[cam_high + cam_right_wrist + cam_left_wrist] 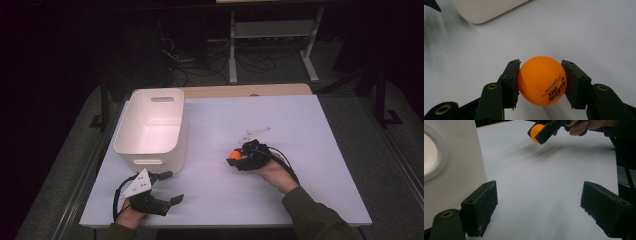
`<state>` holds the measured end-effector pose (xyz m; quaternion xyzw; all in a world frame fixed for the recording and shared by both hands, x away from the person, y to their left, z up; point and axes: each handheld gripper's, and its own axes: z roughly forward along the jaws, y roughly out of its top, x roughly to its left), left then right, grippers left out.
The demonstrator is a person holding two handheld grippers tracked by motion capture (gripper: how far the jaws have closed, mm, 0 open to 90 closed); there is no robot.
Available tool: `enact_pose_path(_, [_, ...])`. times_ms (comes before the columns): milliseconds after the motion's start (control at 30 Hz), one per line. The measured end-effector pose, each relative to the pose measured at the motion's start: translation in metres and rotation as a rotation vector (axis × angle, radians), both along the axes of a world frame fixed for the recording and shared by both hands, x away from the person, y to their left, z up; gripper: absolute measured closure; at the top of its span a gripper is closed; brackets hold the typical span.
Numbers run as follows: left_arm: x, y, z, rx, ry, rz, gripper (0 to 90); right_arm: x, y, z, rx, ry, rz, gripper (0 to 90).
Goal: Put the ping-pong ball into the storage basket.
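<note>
At the near edge of the white surface [300, 200], the left claw [170, 187] rests low, close to the front left corner. Its jaws stand wide apart with nothing between them, released; in the left gripper view bare surface shows in the gap.

Just beyond it stands the white bin [150, 127], a handle slot cut in its far wall, its near wall just beside the left claw's jaw.

Farther in and to the right, near the middle of the surface, the right claw [235, 157] points left toward the bin. It is clenched on an orange ball [541, 83]: in the right gripper view both pads press the ball's sides, black print on its lower face. The ball is held above the surface, well apart from the bin.
</note>
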<state>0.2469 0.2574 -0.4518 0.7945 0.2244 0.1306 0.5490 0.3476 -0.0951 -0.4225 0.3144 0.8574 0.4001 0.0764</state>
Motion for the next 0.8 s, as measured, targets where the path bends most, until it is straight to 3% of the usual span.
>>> enact_pose_path(800, [0.0, 0.0, 0.0, -0.003, -0.003, 0.001, 14.0, -0.003, 0.032, 0.004, 0.001, -0.009, 0.076, 49.5])
